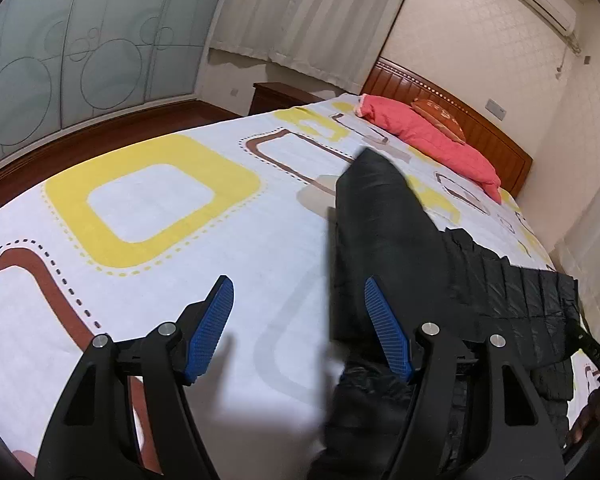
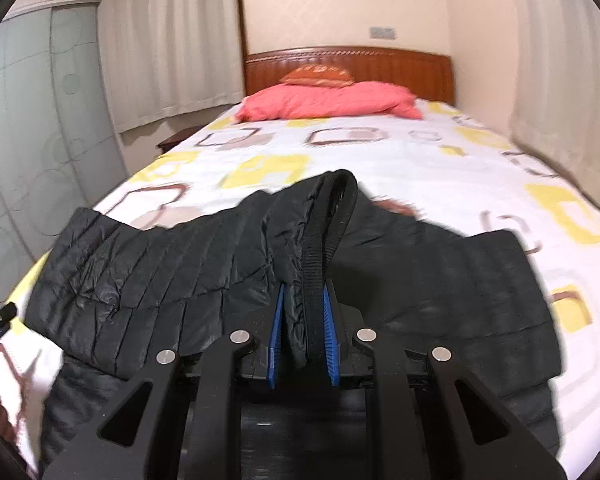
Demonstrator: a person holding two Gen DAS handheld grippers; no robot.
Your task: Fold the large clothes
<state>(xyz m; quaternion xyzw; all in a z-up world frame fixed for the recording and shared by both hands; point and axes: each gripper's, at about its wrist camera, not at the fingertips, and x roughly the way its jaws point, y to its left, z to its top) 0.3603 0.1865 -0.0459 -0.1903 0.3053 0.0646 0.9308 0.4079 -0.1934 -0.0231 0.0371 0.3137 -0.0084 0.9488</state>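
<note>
A black quilted down jacket (image 2: 148, 280) lies spread on the bed. In the left wrist view the jacket (image 1: 384, 216) runs up the right half of the frame, one sleeve pointing toward the headboard. My left gripper (image 1: 300, 300) is open and empty, just above the sheet; its right finger (image 1: 386, 326) is over the jacket's left edge. My right gripper (image 2: 304, 300) is shut on a fold of the jacket with its ribbed black hem band (image 2: 324, 236), lifting it off the bed.
The bed sheet (image 1: 140, 200) is white with yellow and brown squares. A pink pillow (image 2: 328, 100) and an orange cushion (image 2: 320, 74) lie against the wooden headboard (image 2: 420, 68). Curtains (image 2: 172, 40), a frosted wardrobe (image 1: 80, 40) and a nightstand (image 1: 280, 96) stand to the left.
</note>
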